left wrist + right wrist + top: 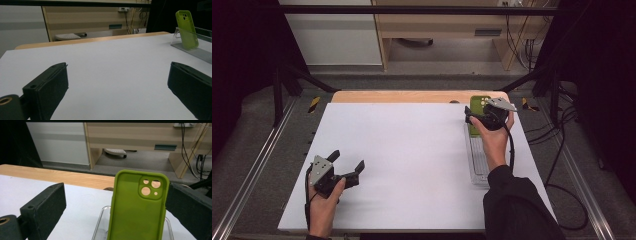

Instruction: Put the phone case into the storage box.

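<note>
Green phone case [138,207]: upright in clear stand [190,50], far right of white table [412,150]; between spread jaws of right gripper [112,202], left jaw clear, right jaw beside its edge. Left gripper [347,167]: near-left, spread, nothing between.

Your left hand [323,197] rested low at the near left, holding the left gripper [347,166] with its jaws spread wide and pointing away to the right. Your right arm reached far forward, the right gripper [468,118] with jaws parted.
</note>
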The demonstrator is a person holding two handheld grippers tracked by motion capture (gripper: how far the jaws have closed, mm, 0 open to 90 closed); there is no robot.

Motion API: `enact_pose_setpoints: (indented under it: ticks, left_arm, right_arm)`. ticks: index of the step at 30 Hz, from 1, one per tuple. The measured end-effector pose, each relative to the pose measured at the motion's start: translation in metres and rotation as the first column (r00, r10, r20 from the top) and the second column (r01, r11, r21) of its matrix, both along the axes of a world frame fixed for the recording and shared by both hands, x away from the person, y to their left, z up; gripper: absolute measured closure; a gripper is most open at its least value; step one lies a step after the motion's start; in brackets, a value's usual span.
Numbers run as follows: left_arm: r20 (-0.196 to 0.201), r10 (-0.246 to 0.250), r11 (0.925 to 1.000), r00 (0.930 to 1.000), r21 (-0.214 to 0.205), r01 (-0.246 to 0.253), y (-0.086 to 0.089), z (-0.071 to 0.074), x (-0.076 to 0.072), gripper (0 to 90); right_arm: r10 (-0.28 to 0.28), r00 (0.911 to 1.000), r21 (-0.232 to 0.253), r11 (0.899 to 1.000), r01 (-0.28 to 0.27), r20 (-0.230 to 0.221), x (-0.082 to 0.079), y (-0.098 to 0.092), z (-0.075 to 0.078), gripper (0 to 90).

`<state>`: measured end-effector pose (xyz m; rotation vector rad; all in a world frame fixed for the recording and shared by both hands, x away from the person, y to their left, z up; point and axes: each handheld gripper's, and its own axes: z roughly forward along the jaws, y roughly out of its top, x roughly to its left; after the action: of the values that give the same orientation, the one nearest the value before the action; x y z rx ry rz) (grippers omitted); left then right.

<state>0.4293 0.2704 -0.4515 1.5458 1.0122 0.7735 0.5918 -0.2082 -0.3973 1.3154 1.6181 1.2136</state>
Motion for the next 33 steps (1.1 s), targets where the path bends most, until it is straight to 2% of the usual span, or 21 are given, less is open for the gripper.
enact_pose_setpoints:
  ticks: [8, 14, 21, 23, 24, 26, 28, 33]
  left_arm:
    - [0.001, 0.001, 1.0, 1.0, 0.002, -0.001, 0.0, 0.0, 0.0, 2.4]
    - [0.002, 0.001, 1.0, 1.0, 0.003, -0.001, 0.0, 0.0, 0.0, 2.2]
    - [0.005, 0.003, 1.0, 1.0, 0.001, -0.004, 0.001, 0.0, 0.0, 2.2]
    - [0.005, 0.003, 1.0, 1.0, 0.006, -0.003, 0.001, 0.0, 0.0, 2.1]
    - [0.007, 0.001, 1.0, 1.0, 0.004, -0.001, 0.001, 0.001, -0.001, 2.1]
    - [0.01, 0.002, 1.0, 1.0, 0.002, -0.002, 0.001, 0.001, -0.001, 2.1]
    - [0.011, 0.003, 1.0, 0.9999, 0.004, -0.003, 0.002, 0.001, -0.002, 2.1]
    - [0.015, 0.009, 0.9999, 0.9998, 0.005, -0.009, 0.004, 0.001, -0.003, 2.1]
  right_arm:
    - [-0.018, 0.9996, -0.015, 1.0, 0.018, 0.02, -0.003, 0.002, 0.004, 5.4]
    - [-0.003, 0.9996, -0.009, 1.0, 0.003, 0.029, -0.005, 0.005, 0.005, 7.1]
    - [0.019, 0.998, 0.003, 1.0, -0.019, 0.061, -0.01, 0.008, 0.011, 8.3]
    - [0.034, 0.9965, 0.011, 0.999, -0.035, 0.076, -0.011, 0.009, 0.012, 7.3]
    - [0.042, 0.994, -0.005, 0.999, -0.042, 0.101, -0.013, 0.011, 0.013, 7.3]
    - [0.044, 0.9923, -0.015, 0.999, -0.043, 0.116, -0.015, 0.011, 0.014, 7.2]
    - [0.057, 0.9877, -0.014, 0.998, -0.055, 0.146, -0.018, 0.012, 0.017, 6.3]
    - [0.083, 0.9805, -0.02, 0.997, -0.081, 0.178, -0.026, 0.011, 0.024, 3.7]
